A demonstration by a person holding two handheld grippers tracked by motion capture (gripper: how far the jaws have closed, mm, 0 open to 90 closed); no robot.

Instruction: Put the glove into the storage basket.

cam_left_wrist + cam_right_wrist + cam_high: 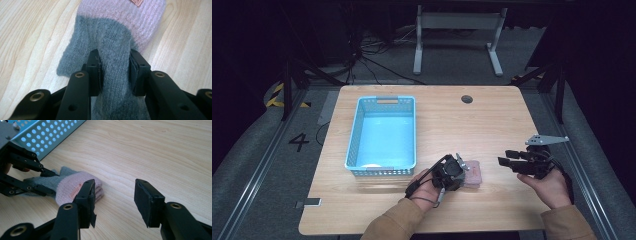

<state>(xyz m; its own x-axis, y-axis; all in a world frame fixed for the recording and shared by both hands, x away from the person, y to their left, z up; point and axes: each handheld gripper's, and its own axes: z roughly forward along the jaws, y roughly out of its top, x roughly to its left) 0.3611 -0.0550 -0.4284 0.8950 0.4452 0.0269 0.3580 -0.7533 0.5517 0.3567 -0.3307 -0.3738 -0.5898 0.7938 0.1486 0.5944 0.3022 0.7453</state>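
Observation:
A knitted glove (117, 37), grey at the cuff and pink at the fingers, lies on the wooden table near the front, just right of the blue basket. My left gripper (113, 72) is shut on the glove's grey part, which bunches up between the jaws. In the high view the left gripper (457, 172) covers the glove's (475, 172) left end. My right gripper (115, 200) stands open with nothing between its jaws, a short way right of the glove (72, 186). In the high view the right gripper (507, 162) hovers over the table, pointing left.
A light blue perforated basket (382, 102) stands on the left half of the table (452, 125), its corner (47, 135) close to the glove. A round hole (467, 99) sits near the table's far edge. A white desk frame (457, 35) stands on the floor beyond.

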